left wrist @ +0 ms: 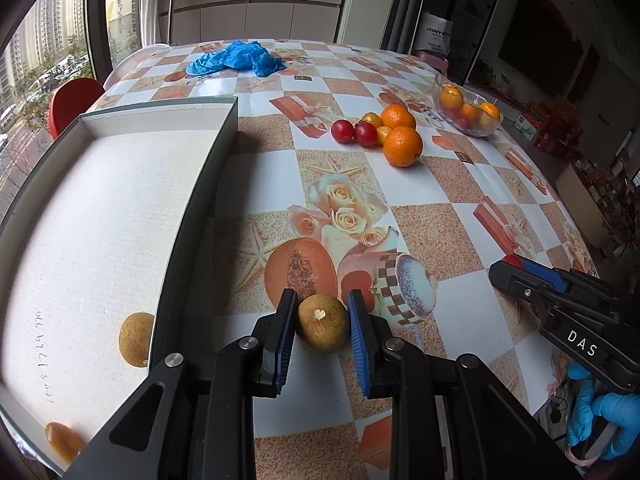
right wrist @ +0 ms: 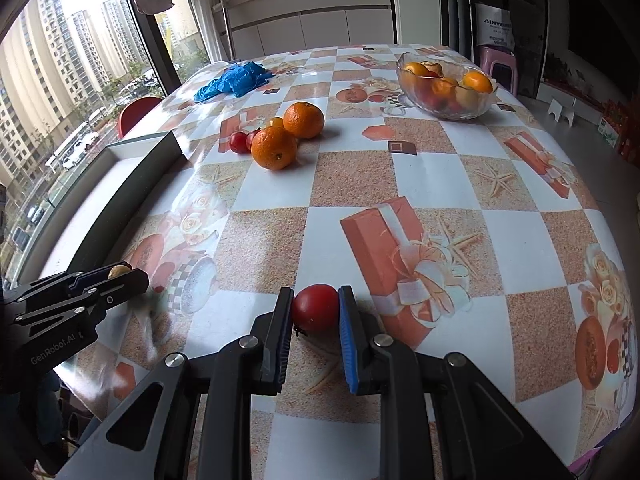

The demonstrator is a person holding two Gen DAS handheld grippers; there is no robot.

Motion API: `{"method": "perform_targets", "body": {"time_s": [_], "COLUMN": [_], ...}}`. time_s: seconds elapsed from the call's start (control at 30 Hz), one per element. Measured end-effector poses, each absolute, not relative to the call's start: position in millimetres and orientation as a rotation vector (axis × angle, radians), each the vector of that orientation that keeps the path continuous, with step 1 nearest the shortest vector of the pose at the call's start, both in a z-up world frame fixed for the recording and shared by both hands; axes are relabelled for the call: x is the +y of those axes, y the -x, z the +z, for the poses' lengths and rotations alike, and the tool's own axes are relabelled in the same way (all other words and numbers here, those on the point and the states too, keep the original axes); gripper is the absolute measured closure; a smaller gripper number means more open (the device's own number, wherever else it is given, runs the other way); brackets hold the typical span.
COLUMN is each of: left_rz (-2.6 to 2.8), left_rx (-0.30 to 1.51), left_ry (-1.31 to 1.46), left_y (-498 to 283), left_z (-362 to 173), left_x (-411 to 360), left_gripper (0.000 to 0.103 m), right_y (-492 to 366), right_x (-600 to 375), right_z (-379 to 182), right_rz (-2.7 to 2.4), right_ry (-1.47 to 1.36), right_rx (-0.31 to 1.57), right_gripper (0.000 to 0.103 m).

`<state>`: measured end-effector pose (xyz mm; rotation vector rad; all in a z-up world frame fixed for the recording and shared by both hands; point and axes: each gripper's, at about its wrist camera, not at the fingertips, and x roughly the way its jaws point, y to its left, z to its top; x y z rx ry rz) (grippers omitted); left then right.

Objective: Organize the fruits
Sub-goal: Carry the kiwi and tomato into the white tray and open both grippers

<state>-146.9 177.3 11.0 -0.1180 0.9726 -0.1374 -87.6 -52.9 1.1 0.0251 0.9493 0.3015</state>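
My left gripper (left wrist: 322,318) is shut on a brown longan (left wrist: 323,322), held just right of the white box's (left wrist: 120,216) dark wall. The box holds another longan (left wrist: 136,339) and a small orange fruit (left wrist: 62,440). My right gripper (right wrist: 315,312) is shut on a red cherry tomato (right wrist: 315,307) above the tablecloth; it also shows in the left wrist view (left wrist: 516,266). The left gripper shows in the right wrist view (right wrist: 120,274). Two oranges (left wrist: 402,146) (right wrist: 274,147) and several red and yellow cherry tomatoes (left wrist: 354,132) lie mid-table.
A glass bowl (left wrist: 468,110) (right wrist: 444,84) of oranges and other fruit stands at the far right. A crumpled blue glove (left wrist: 236,58) (right wrist: 232,80) lies at the far side. A red chair (left wrist: 74,100) stands beyond the box. The table edge falls off at right.
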Motion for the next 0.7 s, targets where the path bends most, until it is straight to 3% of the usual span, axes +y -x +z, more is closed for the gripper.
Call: {"method": "perform_targets", "body": {"time_s": [0.7], "left_rz": [-0.141], "left_rx": [0.888], "left_ry": [0.16], "left_y": [164], "left_z": [59], "left_x": [208], "left_gripper": [0.076], "right_y": [87], "right_x": [-12], "right_z": [41], "right_rz": [0.396], "right_ry": [-0.027], "right_rx": [0.921], "right_gripper": [0.079]}}
